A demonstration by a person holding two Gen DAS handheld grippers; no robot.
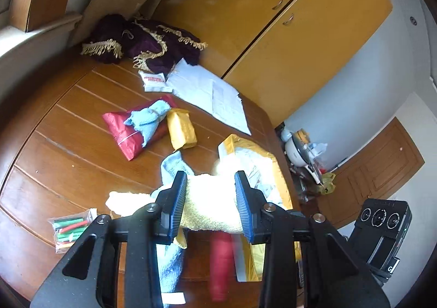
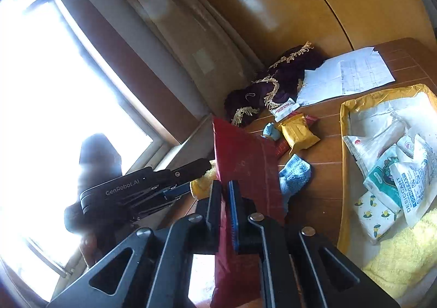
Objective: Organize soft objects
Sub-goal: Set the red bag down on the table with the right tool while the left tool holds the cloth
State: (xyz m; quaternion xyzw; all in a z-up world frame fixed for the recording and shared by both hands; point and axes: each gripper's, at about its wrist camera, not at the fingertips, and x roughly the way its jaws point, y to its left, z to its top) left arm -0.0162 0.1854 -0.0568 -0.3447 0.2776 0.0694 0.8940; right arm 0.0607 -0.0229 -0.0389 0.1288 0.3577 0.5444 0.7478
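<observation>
I see the towel (image 1: pixel 210 207) between my left fingers (image 1: pixel 179 198) above the desk (image 1: pixel 68 127); papers (image 1: pixel 213 95) lie behind, a cabinet (image 1: pixel 273 35) beyond.

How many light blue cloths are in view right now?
2. One blue cloth lies on the red packet mid-table; the other lies just ahead of the left gripper. More may be hidden.

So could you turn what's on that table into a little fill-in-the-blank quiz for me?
1. The left tool is clamped on a pale ____ towel.
2. The right tool pinches a flat ____ pouch.
3. The purple cloth in the table's far corner has ____ fringe.
4. The loose papers lie beside the ____ cloth.

Missing words: yellow; red; gold; purple
</observation>
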